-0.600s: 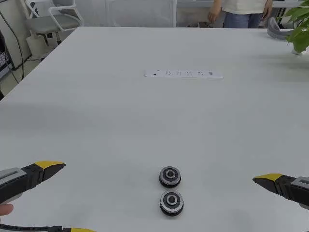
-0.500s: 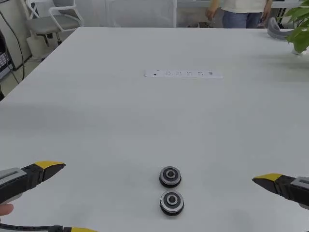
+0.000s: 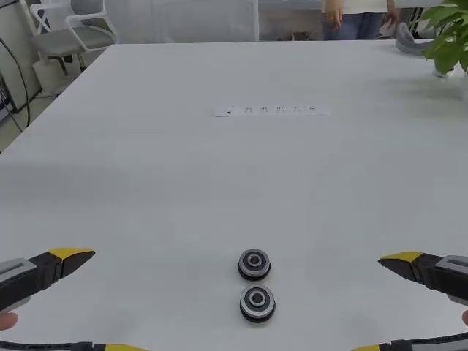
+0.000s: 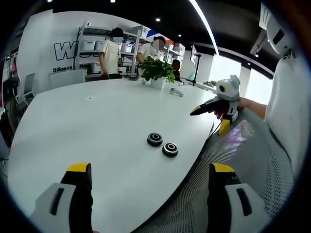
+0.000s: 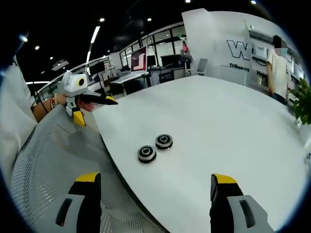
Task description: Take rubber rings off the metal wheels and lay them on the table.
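Left claw (image 3: 102, 301) and right claw (image 3: 374, 303) are hovering wide open, flanking the metal wheels (image 3: 254, 265). A pinch missing the rubber ring (image 3: 257, 318) is risking a skidding wheel.

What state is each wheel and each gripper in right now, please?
Far wheel: lying flat on the table, dark rubber ring on it, not held.
Near wheel: lying flat on the table, rubber ring on it, not held.
Left gripper: open, holding nothing, clear of both wheels.
Right gripper: open, holding nothing, clear of both wheels.
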### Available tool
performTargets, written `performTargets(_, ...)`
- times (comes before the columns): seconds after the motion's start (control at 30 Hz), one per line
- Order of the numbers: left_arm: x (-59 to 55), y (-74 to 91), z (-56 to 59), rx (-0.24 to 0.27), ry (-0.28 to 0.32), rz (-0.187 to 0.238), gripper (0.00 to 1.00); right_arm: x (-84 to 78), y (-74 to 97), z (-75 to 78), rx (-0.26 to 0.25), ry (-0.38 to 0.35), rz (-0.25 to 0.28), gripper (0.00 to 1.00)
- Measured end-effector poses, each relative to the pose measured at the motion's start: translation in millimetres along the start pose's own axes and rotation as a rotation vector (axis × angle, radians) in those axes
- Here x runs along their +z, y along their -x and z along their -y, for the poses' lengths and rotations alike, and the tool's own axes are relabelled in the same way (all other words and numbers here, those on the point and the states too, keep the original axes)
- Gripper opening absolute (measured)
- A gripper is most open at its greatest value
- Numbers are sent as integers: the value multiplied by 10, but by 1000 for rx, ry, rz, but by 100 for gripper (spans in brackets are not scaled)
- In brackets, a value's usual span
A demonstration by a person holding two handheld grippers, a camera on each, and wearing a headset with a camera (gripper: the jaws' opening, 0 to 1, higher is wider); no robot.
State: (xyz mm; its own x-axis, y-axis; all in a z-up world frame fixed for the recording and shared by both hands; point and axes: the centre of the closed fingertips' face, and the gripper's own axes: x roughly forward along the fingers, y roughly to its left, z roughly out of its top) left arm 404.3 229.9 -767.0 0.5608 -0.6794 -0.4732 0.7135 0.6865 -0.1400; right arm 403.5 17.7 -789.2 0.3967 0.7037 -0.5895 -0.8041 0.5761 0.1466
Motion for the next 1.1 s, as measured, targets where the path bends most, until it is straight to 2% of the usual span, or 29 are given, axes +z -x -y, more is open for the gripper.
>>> performTargets(0.37, -29, -10, 21, -14, 12, -11, 99, 6, -2, -7, 2, 3, 4, 93)
performTargets(1.1, -79, -15, 38, -24, -7, -45, 96, -5, -11, -31, 16, -1, -4, 92)
